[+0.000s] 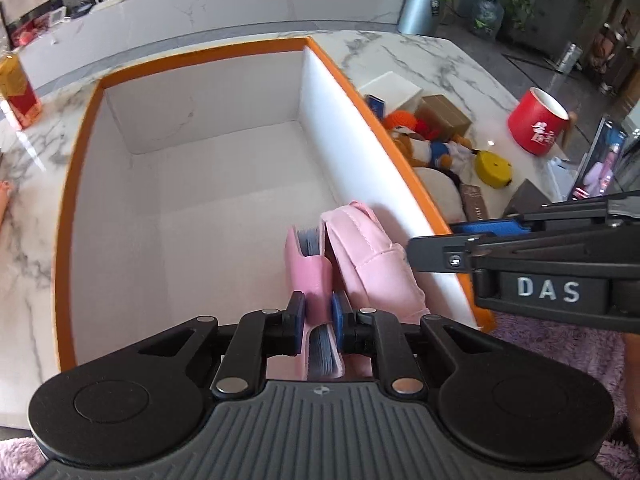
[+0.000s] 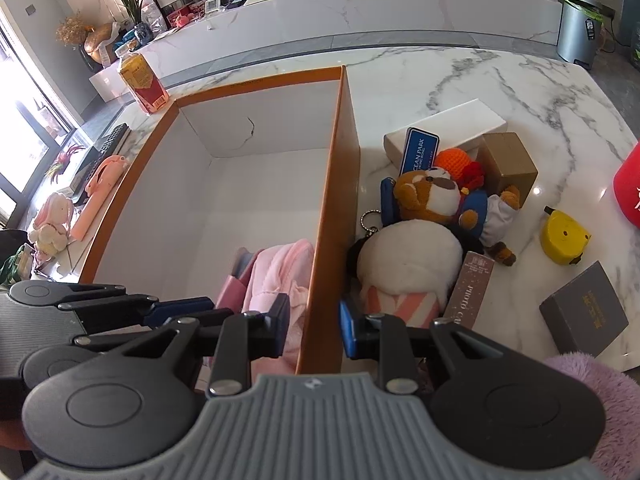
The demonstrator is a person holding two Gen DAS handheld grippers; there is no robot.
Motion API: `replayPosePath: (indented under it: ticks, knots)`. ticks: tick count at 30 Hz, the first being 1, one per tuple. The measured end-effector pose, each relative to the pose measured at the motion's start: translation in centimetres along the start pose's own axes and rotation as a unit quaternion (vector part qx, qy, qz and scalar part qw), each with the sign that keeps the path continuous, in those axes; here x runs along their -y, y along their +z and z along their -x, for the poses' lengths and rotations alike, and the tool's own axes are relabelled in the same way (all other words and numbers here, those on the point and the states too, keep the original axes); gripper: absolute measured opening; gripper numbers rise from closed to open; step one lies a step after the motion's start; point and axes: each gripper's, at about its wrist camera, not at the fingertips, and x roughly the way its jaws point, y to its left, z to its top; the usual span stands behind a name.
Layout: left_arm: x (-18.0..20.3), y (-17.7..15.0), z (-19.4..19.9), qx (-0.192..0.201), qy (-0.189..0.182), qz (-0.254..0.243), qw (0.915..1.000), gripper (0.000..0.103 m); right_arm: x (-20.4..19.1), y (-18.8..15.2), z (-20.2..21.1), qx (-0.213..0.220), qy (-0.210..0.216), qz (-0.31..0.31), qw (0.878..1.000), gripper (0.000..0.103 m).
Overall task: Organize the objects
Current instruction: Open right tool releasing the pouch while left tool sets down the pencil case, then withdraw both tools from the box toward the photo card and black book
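A big white box with an orange rim (image 1: 76, 168) stands on the marble table. In its near right corner lie a pink card holder (image 1: 310, 276) full of cards and a pink pouch (image 1: 368, 256). My left gripper (image 1: 318, 314) is shut on the card holder's near end, low inside the box. The same gripper (image 2: 200, 310) shows at the left of the right wrist view. My right gripper (image 2: 314, 324) straddles the box's right wall (image 2: 324, 240), one pad inside and one outside, shut on it. It also reaches in from the right, the right gripper (image 1: 436, 238), in the left wrist view.
Right of the box lie a bear plush (image 2: 428, 196), a white plush (image 2: 404, 256), a brown carton (image 2: 508, 164), a white box (image 2: 444, 128), a yellow tape measure (image 2: 564, 236), a grey box (image 2: 584, 312) and a red cup (image 1: 538, 120). An amber bottle (image 2: 142, 80) stands far left.
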Motion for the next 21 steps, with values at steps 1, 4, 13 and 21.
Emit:
replayPosePath:
  ticks: [1, 4, 13, 21]
  knots:
    - [0.0, 0.1, 0.0, -0.001, -0.015, 0.001, 0.9999, 0.018, 0.0, 0.0, 0.0, -0.001, 0.000, 0.000, 1.000, 0.028]
    - [-0.6, 0.0, -0.2, 0.002, -0.041, 0.014, 0.9990, 0.019, 0.2, -0.2, 0.0, -0.003, 0.001, -0.003, 1.000, 0.028]
    - [-4.0, -0.3, -1.1, 0.005, -0.149, 0.125, 0.9809, 0.019, 0.1, -0.4, -0.3, -0.007, 0.007, -0.002, 1.000, 0.029]
    - [-3.9, -0.1, -0.4, 0.014, -0.150, 0.112, 0.9823, 0.027, 0.4, -0.2, 0.0, -0.001, 0.003, -0.007, 1.000, 0.029]
